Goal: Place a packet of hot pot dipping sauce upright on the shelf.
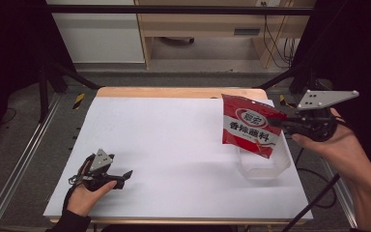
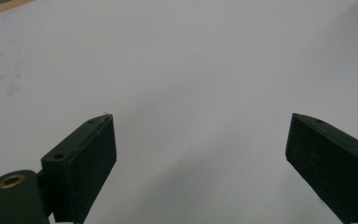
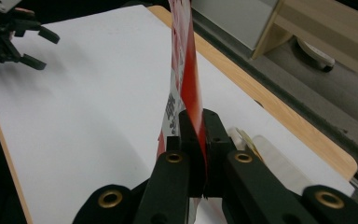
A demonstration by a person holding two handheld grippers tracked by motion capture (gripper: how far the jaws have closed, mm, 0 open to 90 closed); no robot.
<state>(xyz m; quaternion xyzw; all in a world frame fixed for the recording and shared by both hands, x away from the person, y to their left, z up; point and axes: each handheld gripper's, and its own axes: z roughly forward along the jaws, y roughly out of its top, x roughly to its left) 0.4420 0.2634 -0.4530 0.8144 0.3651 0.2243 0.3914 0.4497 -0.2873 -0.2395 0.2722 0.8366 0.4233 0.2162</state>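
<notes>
- The white table [image 1: 174, 159] is lying bare across its middle, giving both hands free working room.
- The clear plastic container [image 1: 265, 166] is sitting near the table's right edge, open side up, probably so the packet can drop straight in.
- The red sauce packet [image 1: 249, 126] is hanging upright in the air just above that container, gripped by its right edge so its body is dangling free over the opening.
- The right gripper [image 1: 284, 123] is pinching the packet, jaws pressed tight on the thin foil; in the right gripper view the packet [image 3: 186, 79] is rising edge-on between them.
- The left gripper [image 1: 121, 177] is waiting at the near left, well apart, jaws spread over bare table, holding nothing.
</notes>
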